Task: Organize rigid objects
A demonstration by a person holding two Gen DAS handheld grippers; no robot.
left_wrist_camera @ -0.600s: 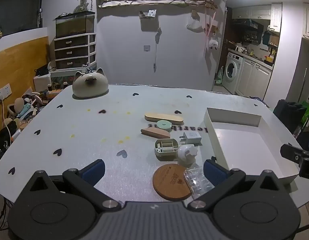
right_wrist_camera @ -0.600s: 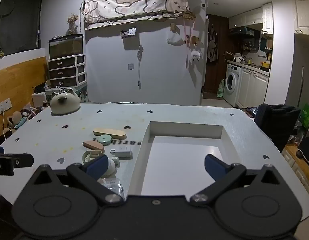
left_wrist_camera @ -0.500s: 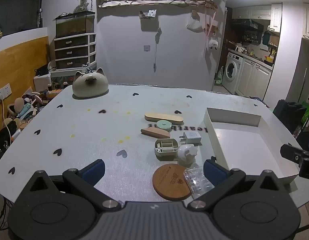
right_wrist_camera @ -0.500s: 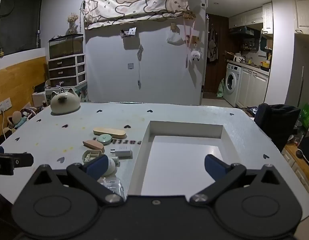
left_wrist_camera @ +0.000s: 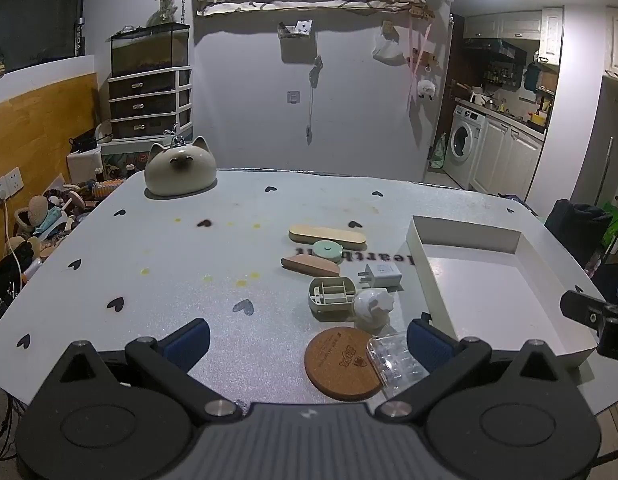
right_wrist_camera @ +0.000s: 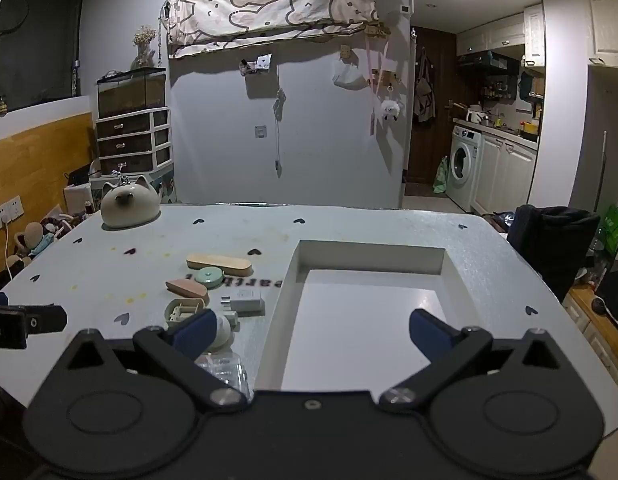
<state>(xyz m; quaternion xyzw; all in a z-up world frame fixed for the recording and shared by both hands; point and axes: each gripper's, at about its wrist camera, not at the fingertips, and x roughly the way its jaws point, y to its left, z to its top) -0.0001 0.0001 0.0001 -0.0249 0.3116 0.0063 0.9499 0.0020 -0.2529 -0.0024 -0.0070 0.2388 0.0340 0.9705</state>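
Several small objects lie mid-table: a long wooden block (left_wrist_camera: 327,236), a green disc (left_wrist_camera: 328,250), a pink wedge (left_wrist_camera: 310,265), a white charger (left_wrist_camera: 381,275), a grey-green open case (left_wrist_camera: 332,294), a white knob (left_wrist_camera: 373,308), a cork coaster (left_wrist_camera: 341,363) and a clear plastic box (left_wrist_camera: 393,362). A white empty tray (left_wrist_camera: 425,276) sits to their right. My left gripper (left_wrist_camera: 307,340) is open, low at the near edge before the coaster. My right gripper (right_wrist_camera: 313,330) is open over the tray's (right_wrist_camera: 277,320) near end.
A cat-shaped ceramic pot (left_wrist_camera: 180,172) stands at the table's far left corner. Toys and a drawer unit (left_wrist_camera: 149,104) lie beyond the left edge. A dark chair (right_wrist_camera: 549,240) stands at the right edge. A washing machine (right_wrist_camera: 463,172) is far right.
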